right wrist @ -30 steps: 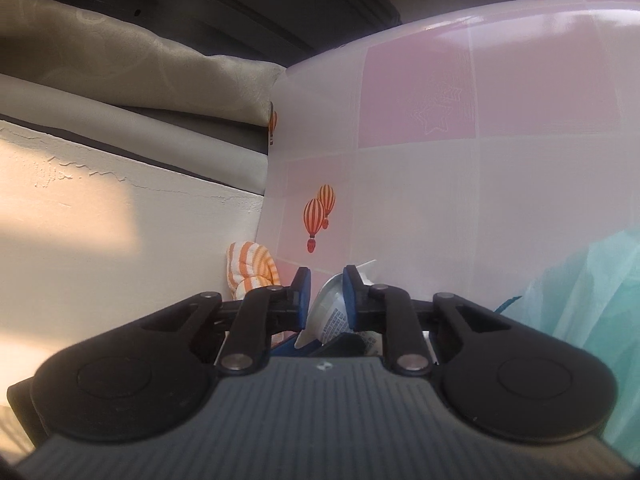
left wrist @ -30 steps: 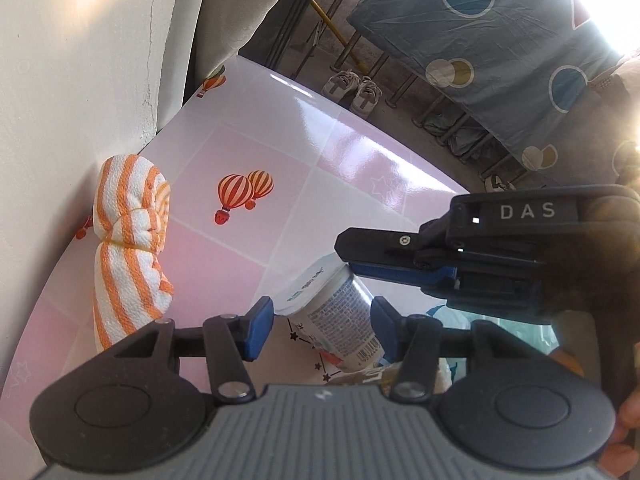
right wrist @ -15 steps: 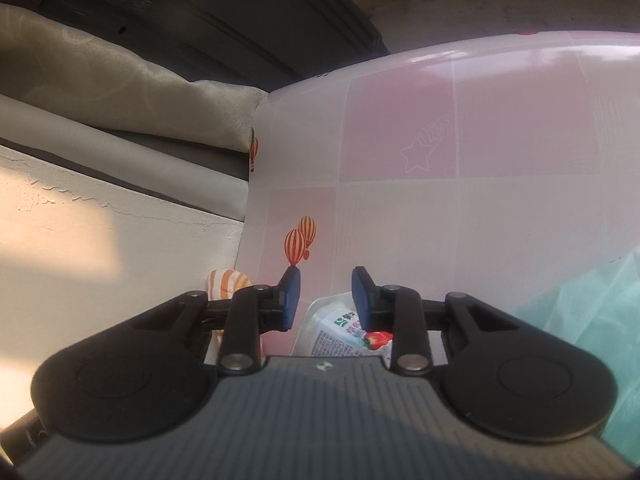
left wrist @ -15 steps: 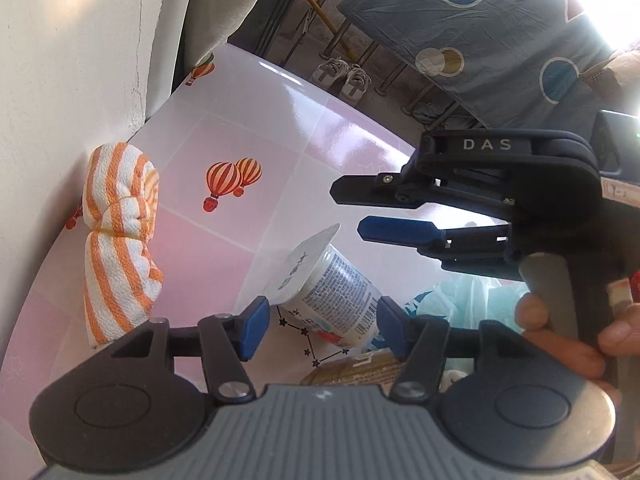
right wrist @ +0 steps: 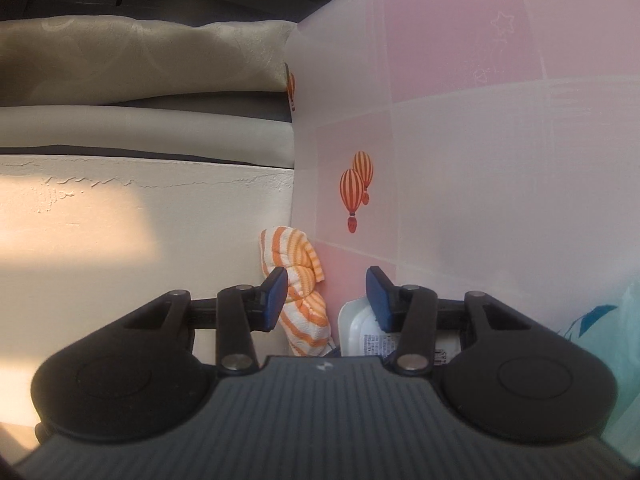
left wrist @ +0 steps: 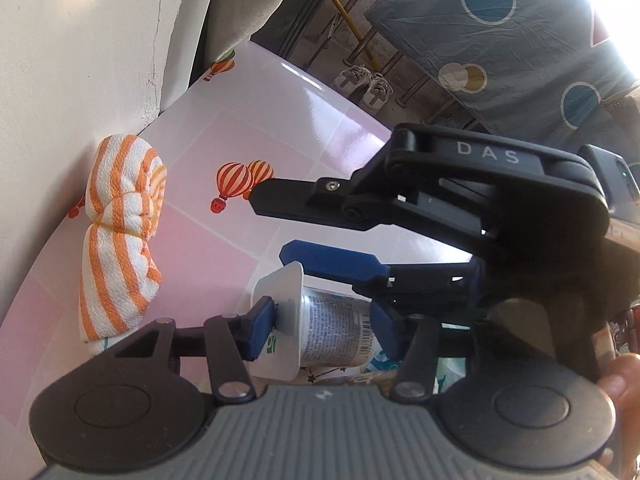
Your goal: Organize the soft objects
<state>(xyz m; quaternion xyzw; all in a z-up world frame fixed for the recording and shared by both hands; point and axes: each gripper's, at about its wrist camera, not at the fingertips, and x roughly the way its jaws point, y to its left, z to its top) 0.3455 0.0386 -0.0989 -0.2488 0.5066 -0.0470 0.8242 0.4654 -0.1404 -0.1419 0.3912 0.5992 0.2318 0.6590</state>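
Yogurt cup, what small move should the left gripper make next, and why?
Probably lift it slightly. The left gripper has just been closing, its pads now pressing both ends of the yogurt cup; the right gripper, just opening, holds nothing and hovers above.

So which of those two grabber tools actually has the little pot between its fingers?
The left gripper: the yogurt cup, lying on its side, sits between its blue pads. The right gripper hovers above it, open, with nothing between its fingers.

Wall (left wrist: pixel 80 60) and striped towel (left wrist: pixel 120 240) block left; tabletop (left wrist: pixel 320 120) beyond lies bare.
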